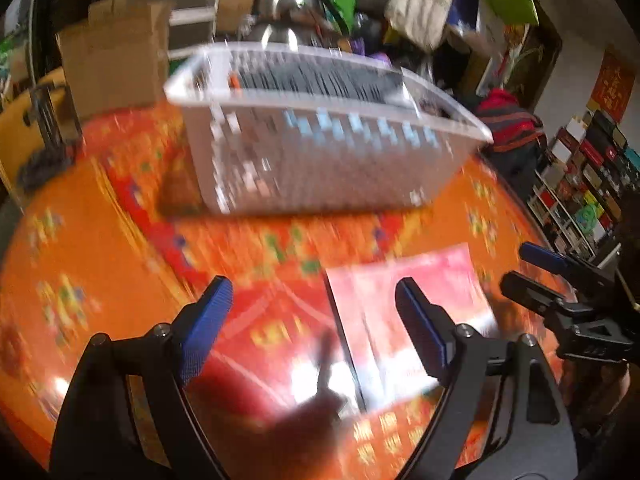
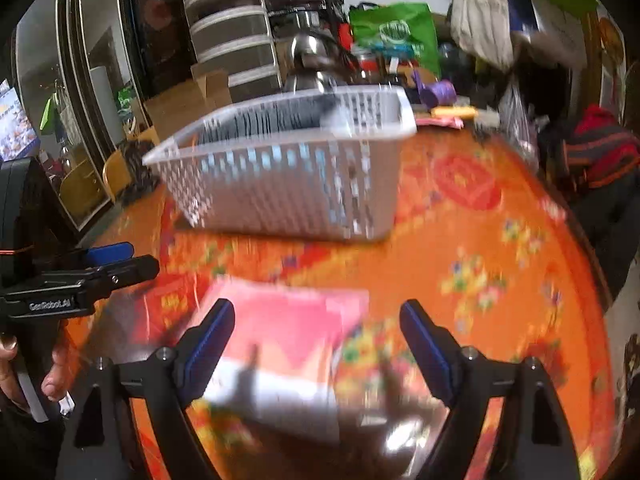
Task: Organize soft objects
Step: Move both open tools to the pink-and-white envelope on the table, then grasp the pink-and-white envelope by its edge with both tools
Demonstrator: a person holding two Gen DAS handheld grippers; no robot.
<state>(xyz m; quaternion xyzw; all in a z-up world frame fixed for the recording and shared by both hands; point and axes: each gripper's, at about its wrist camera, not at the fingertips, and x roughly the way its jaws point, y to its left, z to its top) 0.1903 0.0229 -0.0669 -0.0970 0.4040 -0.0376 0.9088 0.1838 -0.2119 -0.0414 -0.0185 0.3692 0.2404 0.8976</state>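
A white slatted plastic basket (image 1: 320,136) stands on the orange patterned tablecloth (image 1: 100,216); dark and light-blue things show through its walls. It also shows in the right wrist view (image 2: 288,176). A flat pink and white soft packet (image 1: 372,300) lies on the cloth in front of it, and in the right wrist view (image 2: 288,332). My left gripper (image 1: 312,308) is open and empty, just above the packet's left part. My right gripper (image 2: 316,328) is open and empty over the packet. Each gripper shows in the other's view: the right gripper (image 1: 532,268), the left gripper (image 2: 132,260). Both views are blurred.
Cardboard boxes (image 1: 116,56), a steel pot (image 1: 288,12), drawer units (image 2: 236,36), a green bag (image 2: 396,32) and hanging bags crowd the far side. A red striped garment (image 2: 604,148) lies at the right. Shelves of boxes (image 1: 588,184) stand beyond the table edge.
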